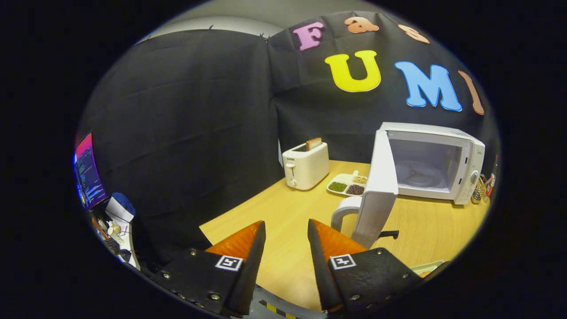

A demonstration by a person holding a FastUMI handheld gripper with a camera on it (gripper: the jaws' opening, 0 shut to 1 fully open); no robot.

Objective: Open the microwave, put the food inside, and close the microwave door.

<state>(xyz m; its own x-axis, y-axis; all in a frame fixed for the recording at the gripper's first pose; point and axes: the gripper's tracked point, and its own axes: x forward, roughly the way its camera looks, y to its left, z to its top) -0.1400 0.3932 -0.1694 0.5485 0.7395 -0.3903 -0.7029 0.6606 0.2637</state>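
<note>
White microwave (pixel 436 161) with white door (pixel 376 190), white toaster (pixel 305 166) holding brown toast (pixel 313 143), white tray (pixel 348 184) of green, tan, dark-brown fillings, light wood-grain surface (pixel 288 212), black-and-white square markers on tongs (pixel 286 241).

— What's the table (pixel 283 212) made of?
— Pale wood with a fine grain, smooth and faintly shiny.
— And the microwave (pixel 436 161)?
— White casing with a soft gloss; its open door (pixel 378 186) looks like the same smooth plastic. The toaster (pixel 305 167) is glossy white plastic too.
— The wall behind?
— Matt black cloth (pixel 190 133), creased and hanging in folds.
</note>
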